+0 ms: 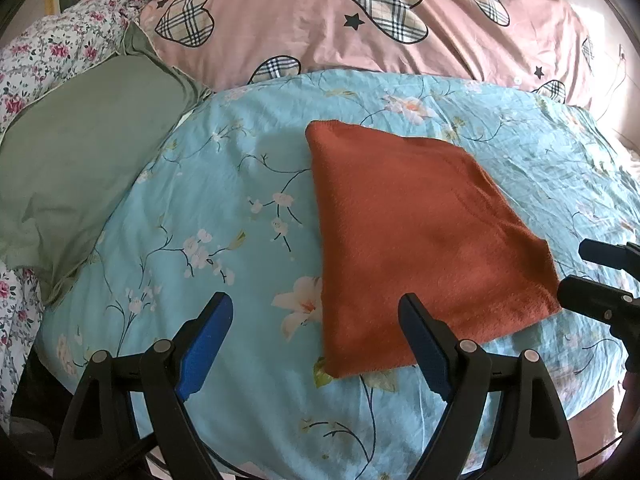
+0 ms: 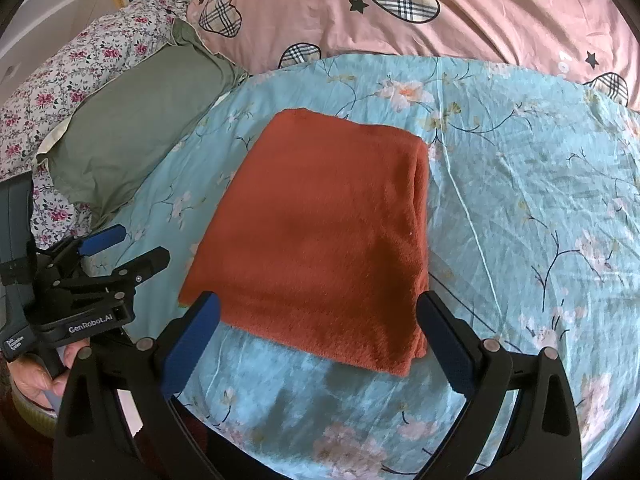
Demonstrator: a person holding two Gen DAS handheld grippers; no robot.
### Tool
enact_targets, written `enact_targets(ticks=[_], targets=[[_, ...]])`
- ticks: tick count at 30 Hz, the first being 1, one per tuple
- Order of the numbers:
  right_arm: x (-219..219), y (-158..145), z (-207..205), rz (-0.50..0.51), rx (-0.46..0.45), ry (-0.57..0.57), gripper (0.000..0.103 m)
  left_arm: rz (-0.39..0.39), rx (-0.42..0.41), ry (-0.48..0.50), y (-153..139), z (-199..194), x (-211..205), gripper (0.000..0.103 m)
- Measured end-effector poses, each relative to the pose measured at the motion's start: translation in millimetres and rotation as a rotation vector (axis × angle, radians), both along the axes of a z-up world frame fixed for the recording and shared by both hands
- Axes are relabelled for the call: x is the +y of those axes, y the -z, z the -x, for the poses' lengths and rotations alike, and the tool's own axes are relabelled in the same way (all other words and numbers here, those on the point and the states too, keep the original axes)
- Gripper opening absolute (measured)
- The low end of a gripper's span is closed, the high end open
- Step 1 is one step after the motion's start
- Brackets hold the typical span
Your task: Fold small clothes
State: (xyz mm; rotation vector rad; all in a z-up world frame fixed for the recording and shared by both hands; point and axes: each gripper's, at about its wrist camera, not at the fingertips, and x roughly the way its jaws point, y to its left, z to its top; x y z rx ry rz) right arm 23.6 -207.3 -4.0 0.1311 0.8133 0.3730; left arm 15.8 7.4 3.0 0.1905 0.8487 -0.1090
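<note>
A rust-orange fleece cloth [image 1: 420, 240] lies folded into a flat rectangle on the light blue floral bedspread [image 1: 224, 208]; it also shows in the right wrist view [image 2: 320, 236]. My left gripper [image 1: 316, 304] is open and empty, hovering near the cloth's near left edge. My right gripper [image 2: 318, 304] is open and empty, just in front of the cloth's near edge. The right gripper's fingers [image 1: 600, 276] show at the cloth's right corner in the left wrist view. The left gripper [image 2: 132, 248] shows left of the cloth in the right wrist view.
A green pillow [image 1: 80, 168] lies to the left on the bed, also in the right wrist view [image 2: 136, 128]. A pink duvet with plaid hearts [image 1: 360, 28] lies behind. A floral pillow [image 1: 48, 52] sits at the far left.
</note>
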Motion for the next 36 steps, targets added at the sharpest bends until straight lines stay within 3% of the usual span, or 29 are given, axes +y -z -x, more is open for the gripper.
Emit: enact_targets(ticks=[19,36], targets=[[-15,-13,-39,0.059,-0.021,0.009,0.098,-0.008,-0.01,0.035,-11,-33,-15,0.085],[-10,5,-72,0.036,0.039,-0.011,0.098,-0.024,-0.003,-0.015,-4,-69,-15,0.085]])
